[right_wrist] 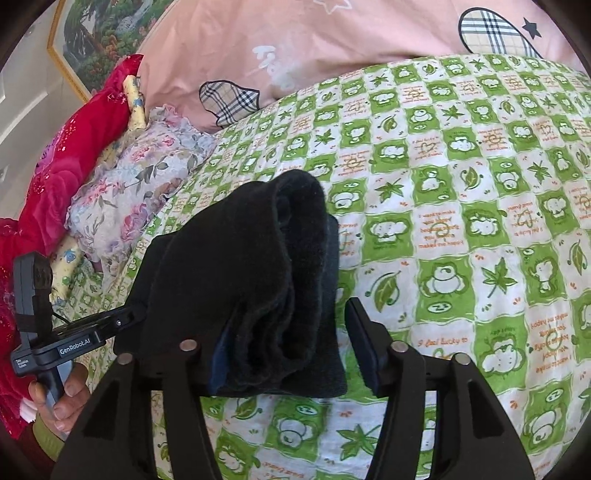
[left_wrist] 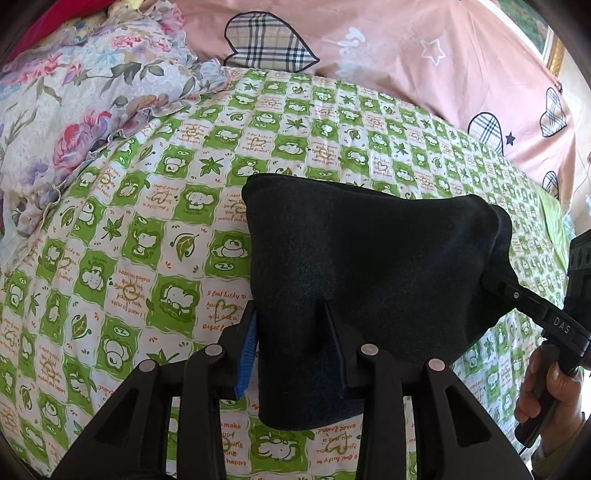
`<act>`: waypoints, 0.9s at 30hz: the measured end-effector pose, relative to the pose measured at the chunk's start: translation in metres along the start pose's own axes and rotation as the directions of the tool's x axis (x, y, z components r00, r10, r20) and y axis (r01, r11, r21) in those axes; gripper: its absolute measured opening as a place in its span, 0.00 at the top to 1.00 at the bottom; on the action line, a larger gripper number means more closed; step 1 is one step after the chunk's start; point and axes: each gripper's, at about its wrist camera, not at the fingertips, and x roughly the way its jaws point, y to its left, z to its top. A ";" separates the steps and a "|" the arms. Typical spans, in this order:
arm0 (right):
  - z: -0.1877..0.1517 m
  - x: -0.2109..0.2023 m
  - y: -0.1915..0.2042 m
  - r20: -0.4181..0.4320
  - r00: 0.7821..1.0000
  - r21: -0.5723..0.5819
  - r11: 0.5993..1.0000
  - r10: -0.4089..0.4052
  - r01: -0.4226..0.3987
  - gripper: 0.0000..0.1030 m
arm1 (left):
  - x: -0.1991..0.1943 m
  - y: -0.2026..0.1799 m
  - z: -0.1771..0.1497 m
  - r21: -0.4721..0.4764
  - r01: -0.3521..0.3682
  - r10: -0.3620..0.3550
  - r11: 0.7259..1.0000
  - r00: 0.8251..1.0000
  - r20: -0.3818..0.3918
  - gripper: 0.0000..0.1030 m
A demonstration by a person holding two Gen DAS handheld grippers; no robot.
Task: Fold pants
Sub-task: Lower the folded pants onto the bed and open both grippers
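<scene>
- Now the left gripper (left_wrist: 291,347) points steeply down at the bed (left_wrist: 147,229); its jaws stand spread, the left blue pad clear of the cloth, the right finger lying against the folded pants (left_wrist: 369,266) without a pinch.
- From the right wrist view, the right gripper (right_wrist: 291,350) tilts down less steeply; its jaws are also spread, with the thick rolled edge of the pants (right_wrist: 251,280) lying between them, against the left finger, and the right finger standing apart from the cloth.
- One pair of pants is in view: dark, folded into a compact bundle, resting on the green-checked bed sheet (right_wrist: 461,229) between the two grippers, near the front of each view.
- Two hands show, one per view: the right hand (left_wrist: 546,391) wraps the handle of the right gripper at the edge of the left wrist view, and the left hand (right_wrist: 62,395) grips the other handle at the lower left of the right wrist view.
- One pink quilt (left_wrist: 388,48) with plaid heart patches lies along the far side of the bed.
- One floral pillow (left_wrist: 85,110) sits at the head of the bed, beside a red blanket (right_wrist: 74,147).
- One framed picture (right_wrist: 99,33) hangs on the wall behind.
</scene>
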 end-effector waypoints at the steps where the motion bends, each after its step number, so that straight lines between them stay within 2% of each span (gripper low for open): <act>1: 0.000 -0.002 0.000 0.001 1.000 0.001 1.000 -0.002 0.002 0.42 | -0.001 0.000 0.000 -0.002 -0.002 0.002 1.000 1.000 0.003 0.61; 5: -0.001 -0.011 0.002 0.018 0.999 -0.007 0.999 -0.033 0.033 0.38 | -0.008 0.000 -0.003 0.001 -0.024 0.024 1.000 1.000 0.017 0.43; 9: -0.005 -0.020 0.001 0.033 0.995 -0.014 0.995 -0.095 0.096 0.30 | -0.015 -0.001 -0.011 0.015 -0.049 0.048 0.999 0.999 0.024 0.41; 14: -0.009 -0.034 0.006 0.060 0.991 -0.017 0.992 -0.121 0.122 0.29 | -0.027 -0.001 -0.021 0.020 -0.069 0.068 0.997 0.997 0.041 0.35; 17: -0.011 -0.044 0.015 0.079 0.990 -0.038 0.992 -0.120 0.123 0.29 | -0.035 -0.001 -0.028 0.015 -0.078 0.077 0.997 0.996 0.048 0.31; 27: -0.034 -0.063 0.058 0.102 0.989 -0.198 0.973 -0.103 0.122 0.16 | -0.060 -0.013 -0.048 0.038 -0.104 0.100 0.994 0.991 0.093 0.24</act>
